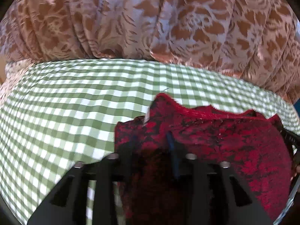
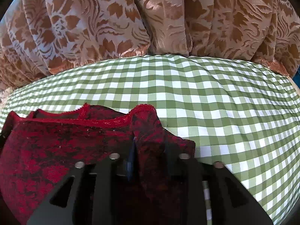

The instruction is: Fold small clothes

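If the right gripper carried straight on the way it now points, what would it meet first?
Most likely the red garment: a raised fold of it already sits between the fingers of the right gripper. Beyond that lies the green checked cloth; depth is hard to judge here.

Matte black left tongs, blocky and angular, with 2 fingers and slanted cut-out slots along the base. 4 round silver screw heads across the top of the mount. Blue strip on the inner face of 1 finger. Right tongs identical: black body, 4 silver screws, blue pad on the left finger.
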### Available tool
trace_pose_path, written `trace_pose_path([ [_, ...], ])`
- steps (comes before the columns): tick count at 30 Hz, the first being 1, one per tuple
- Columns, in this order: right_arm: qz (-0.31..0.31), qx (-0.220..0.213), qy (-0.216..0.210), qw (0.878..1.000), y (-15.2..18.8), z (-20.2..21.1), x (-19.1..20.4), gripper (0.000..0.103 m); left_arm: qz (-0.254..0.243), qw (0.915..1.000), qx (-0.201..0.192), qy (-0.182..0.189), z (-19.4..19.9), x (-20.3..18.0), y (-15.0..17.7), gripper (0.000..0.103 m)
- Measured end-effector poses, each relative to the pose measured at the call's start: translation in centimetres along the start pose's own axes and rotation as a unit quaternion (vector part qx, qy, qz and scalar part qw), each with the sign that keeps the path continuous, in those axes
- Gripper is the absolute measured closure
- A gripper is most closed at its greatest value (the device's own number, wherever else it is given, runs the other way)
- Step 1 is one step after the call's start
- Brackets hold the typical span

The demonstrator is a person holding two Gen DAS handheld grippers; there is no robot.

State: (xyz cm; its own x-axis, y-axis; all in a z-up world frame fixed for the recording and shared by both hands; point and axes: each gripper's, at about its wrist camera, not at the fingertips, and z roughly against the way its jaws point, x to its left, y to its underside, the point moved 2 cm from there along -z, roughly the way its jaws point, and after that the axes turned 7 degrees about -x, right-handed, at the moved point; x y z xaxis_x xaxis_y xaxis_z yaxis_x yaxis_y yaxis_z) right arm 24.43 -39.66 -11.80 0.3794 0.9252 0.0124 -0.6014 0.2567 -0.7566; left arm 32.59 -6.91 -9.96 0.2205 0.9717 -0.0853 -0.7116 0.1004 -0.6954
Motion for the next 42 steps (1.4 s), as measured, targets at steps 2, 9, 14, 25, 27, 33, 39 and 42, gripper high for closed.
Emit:
trace_pose_path([
  [2, -0.016, -0.008, -0.015, 1.0, -0.3, 1.4, -0.6, 0.054, 0.016, 0.9998, -0.007, 0.003, 1.3, 0.7, 0.3, 0.044],
  [9, -0.067, -0.004, -0.102, 0.992, 3.6, 8.6, -4.2, 0.045, 0.077, 0.9939, -0.001, 0.08, 7.6, 3.7, 6.5, 0.039],
  [14, -0.087, 0.028, -0.137, 0.986, 9.4, 12.6, -6.5, 0.045, 0.107, 0.9846, 0.019, 0.137, 10.8, 4.4, 11.4, 0.038],
  [25, -0.085, 0.062, -0.141, 0.984, 14.3, 13.1, -5.4, 0.081, 0.077, 0.985, 0.042, 0.149, 11.1, 2.3, 14.7, 0.09],
  [27, -0.065, 0.047, -0.135, 0.988, 13.6, 14.8, -5.3, 0.084, 0.059, 0.9851, 0.035, 0.158, 12.7, 2.5, 14.3, 0.092],
  [33, -0.028, 0.062, -0.13, 0.989, 14.8, 18.0, -5.7, 0.085, 0.049, 0.9837, 0.064, 0.161, 15.4, 2.8, 16.1, 0.091],
  [39, -0.041, 0.091, -0.112, 0.989, 16.8, 16.4, -6.3, 0.087, 0.065, 0.9892, 0.058, 0.118, 16.1, 2.6, 16.0, 0.077],
  [42, -0.022, 0.092, -0.106, 0.99, 16.3, 16.7, -5.9, 0.084, 0.057, 0.9934, 0.034, 0.094, 17.1, 2.6, 14.7, 0.076],
])
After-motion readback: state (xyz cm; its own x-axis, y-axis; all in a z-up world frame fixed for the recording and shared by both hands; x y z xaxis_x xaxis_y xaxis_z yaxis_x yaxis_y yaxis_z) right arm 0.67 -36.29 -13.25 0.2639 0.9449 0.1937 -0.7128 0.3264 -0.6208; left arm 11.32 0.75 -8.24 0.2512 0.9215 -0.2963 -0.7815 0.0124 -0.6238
